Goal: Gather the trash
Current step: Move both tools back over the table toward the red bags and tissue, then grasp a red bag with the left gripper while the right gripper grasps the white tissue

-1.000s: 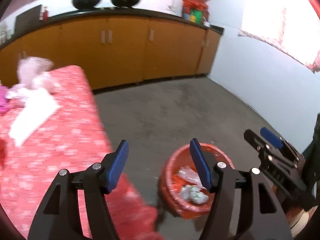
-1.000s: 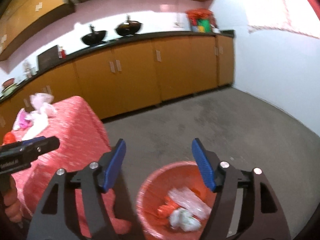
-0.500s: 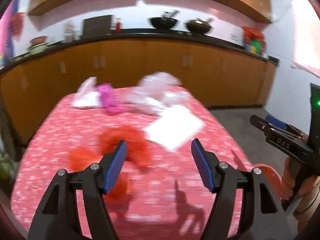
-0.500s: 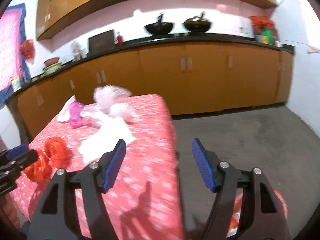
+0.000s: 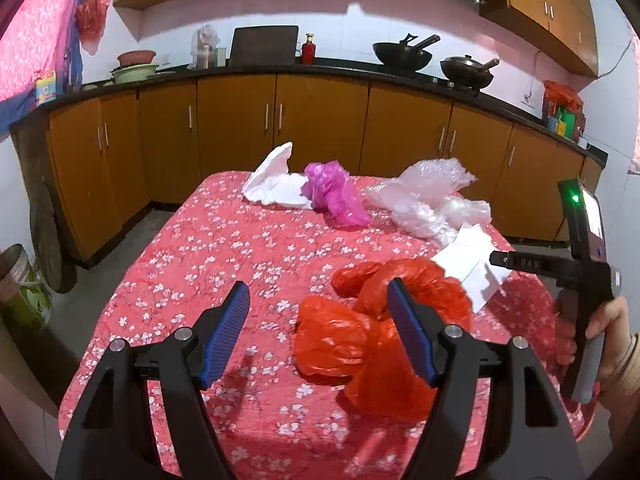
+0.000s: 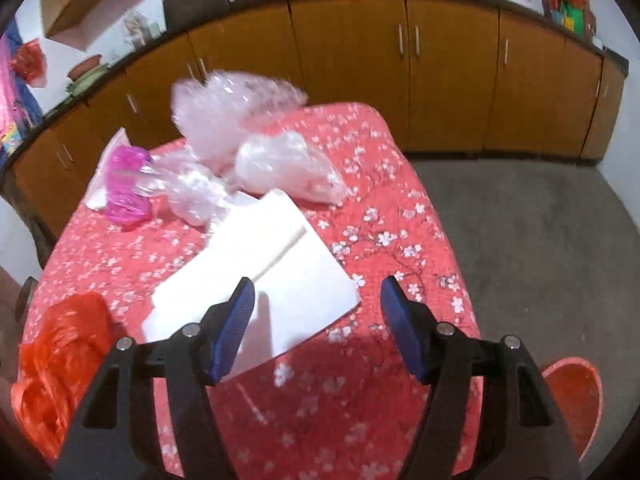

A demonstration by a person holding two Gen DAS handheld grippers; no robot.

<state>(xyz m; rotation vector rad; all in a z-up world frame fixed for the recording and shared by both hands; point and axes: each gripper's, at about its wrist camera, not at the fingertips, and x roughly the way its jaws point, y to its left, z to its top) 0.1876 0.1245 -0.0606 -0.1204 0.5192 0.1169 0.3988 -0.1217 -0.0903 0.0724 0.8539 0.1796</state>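
Red bag: a crumpled red plastic bag (image 5: 376,328) is seen on the near part of the table, partly behind the left gripper's right finger; also at the left edge of the right wrist view (image 6: 60,364).
White sheet: a flat white paper sheet (image 6: 256,276) is laid just right of the red bag, under the right gripper's left finger.
Clear plastic: crumpled clear plastic bags (image 6: 248,148) are heaped beyond the sheet, touching its far edge.
Pink bag: a crumpled magenta plastic bag (image 5: 334,192) is seen at the far side, touching a crumpled white paper (image 5: 276,184).
Left gripper (image 5: 318,340): jaws spread wide, nothing held, held above the table by the red bag.
Right gripper (image 6: 316,324): jaws spread wide, nothing held, over the sheet's near corner.
Bin: a red plastic bin (image 6: 576,396) is seen on the floor, right of the table.
Table: covered with a red floral cloth (image 5: 224,248).
Background: orange wooden cabinets (image 5: 316,120) are seen along the wall.
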